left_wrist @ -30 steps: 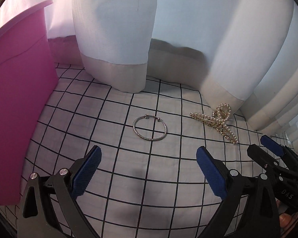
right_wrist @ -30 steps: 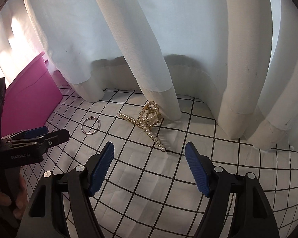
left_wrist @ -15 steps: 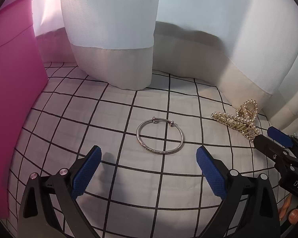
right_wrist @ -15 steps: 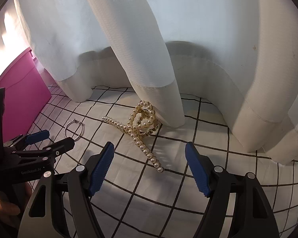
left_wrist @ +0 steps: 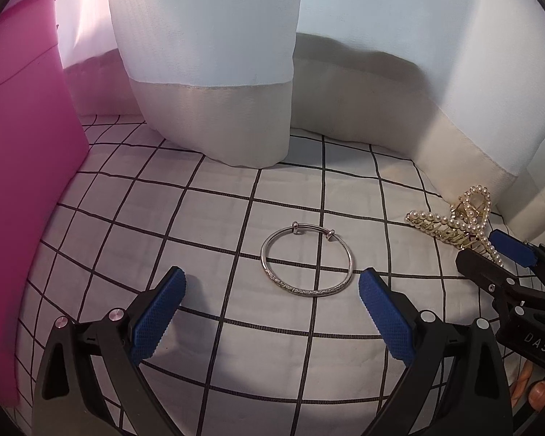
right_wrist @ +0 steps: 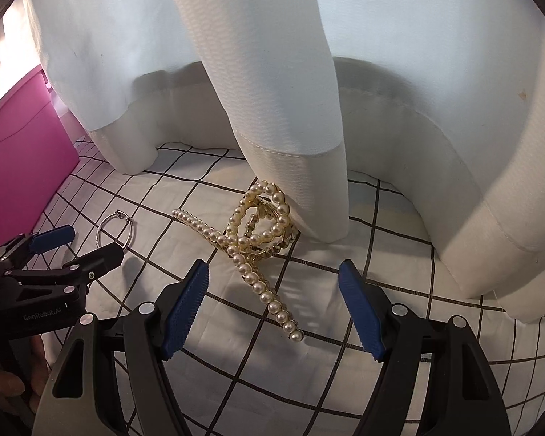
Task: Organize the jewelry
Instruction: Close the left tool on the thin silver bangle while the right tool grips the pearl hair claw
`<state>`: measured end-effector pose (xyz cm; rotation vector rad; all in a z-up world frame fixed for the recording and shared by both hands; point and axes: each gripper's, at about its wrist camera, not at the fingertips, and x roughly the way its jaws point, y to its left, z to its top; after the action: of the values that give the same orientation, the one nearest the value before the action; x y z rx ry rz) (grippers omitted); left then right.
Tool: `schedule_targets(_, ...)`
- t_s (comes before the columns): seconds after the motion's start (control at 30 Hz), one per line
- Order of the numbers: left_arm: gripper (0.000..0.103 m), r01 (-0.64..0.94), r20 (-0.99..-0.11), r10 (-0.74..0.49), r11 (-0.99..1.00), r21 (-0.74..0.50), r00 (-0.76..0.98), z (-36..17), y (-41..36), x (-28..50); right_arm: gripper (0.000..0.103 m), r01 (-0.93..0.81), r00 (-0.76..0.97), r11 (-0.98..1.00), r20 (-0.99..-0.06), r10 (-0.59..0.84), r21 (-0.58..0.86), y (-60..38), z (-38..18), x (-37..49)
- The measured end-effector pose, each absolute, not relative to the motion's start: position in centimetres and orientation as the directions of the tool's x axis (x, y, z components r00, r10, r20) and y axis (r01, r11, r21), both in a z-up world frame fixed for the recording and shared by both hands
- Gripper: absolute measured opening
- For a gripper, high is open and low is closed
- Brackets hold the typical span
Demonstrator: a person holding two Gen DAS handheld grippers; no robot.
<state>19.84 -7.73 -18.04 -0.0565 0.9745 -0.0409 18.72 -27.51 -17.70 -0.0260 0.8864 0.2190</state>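
The silver bangle is laid flat on the white cloth with a black grid, in front of the hem of the pale curtain. It is framed by the left gripper, whose blue-padded fingers are spread wide, one to each side of the ring and a little nearer the camera; nothing is held between them and no contact with the bangle is seen. To the right of the bangle, well apart from it, the pearl hair claw is found, its looped end resting against a fold of the curtain and one long pearl row stretched toward the camera. The right gripper is likewise released, its fingers set wide on either side of the near end of that pearl row, with no touch visible. A pink bin is seen standing on the cloth at the far left, away from both pieces. In the right wrist view the bangle is partly hidden behind the left gripper's fingers.
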Motion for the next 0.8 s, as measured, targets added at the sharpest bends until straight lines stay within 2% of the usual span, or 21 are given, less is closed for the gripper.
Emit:
schedule_targets(0.27, 0.097, 0.005, -0.831, -0.015, 1.0, -0.015, 0.555, -18.1, -8.2, 21.0, 0.071, -0.191, 0.613, 0.981, -0.779, 0.132, 0.016, -26.7, -18.0, 19.5)
schedule_targets(0.8, 0.097, 0.016, -0.826, -0.024, 1.0, -0.018, 0.564, -17.1, -8.3, 23.9, 0.07, -0.185, 0.626, 0.981, -0.777, 0.067, -0.064, -24.8, -18.4, 20.7)
